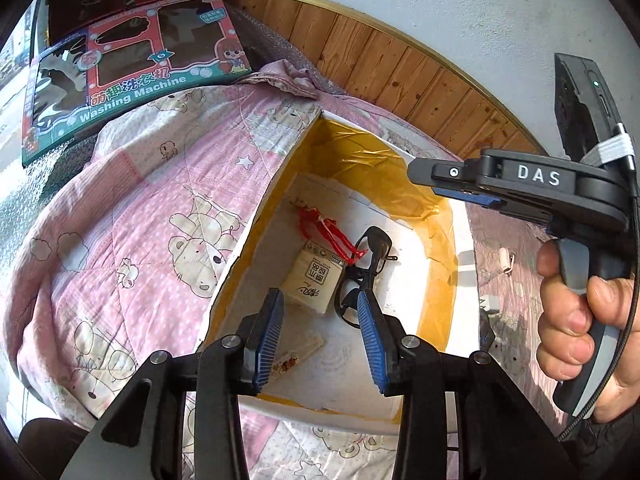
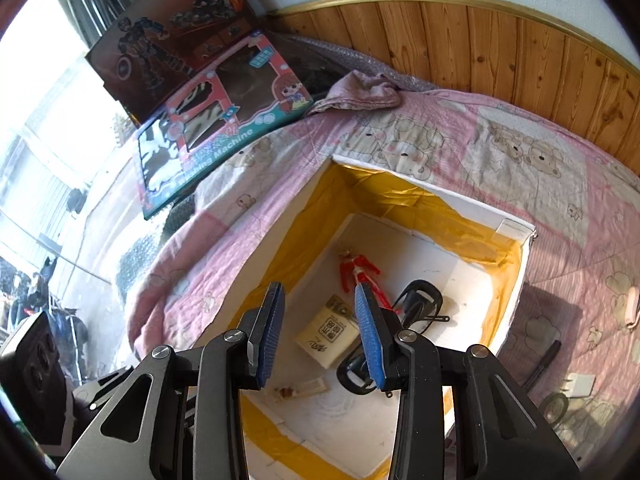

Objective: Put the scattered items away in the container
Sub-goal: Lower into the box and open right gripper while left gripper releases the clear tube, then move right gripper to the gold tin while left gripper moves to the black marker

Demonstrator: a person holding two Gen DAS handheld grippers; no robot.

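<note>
The right jaw of the left gripper (image 1: 320,336) hides part of the black glasses (image 1: 362,276) in the white box (image 1: 248,240), and the small packet (image 1: 298,354) just below the jaws is too blurred to identify. Both grippers hover above the box with jaws apart and empty, the right gripper (image 2: 320,336) gripped by a hand (image 1: 584,316). Between and beyond the jaws lie a tissue pack (image 1: 314,280) and red figure (image 1: 324,234); small items (image 2: 576,384) stay on the pink quilt (image 1: 140,208) right of the jaws.

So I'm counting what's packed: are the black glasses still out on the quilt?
No, the black glasses lie inside the box, beside the tissue pack.
</note>
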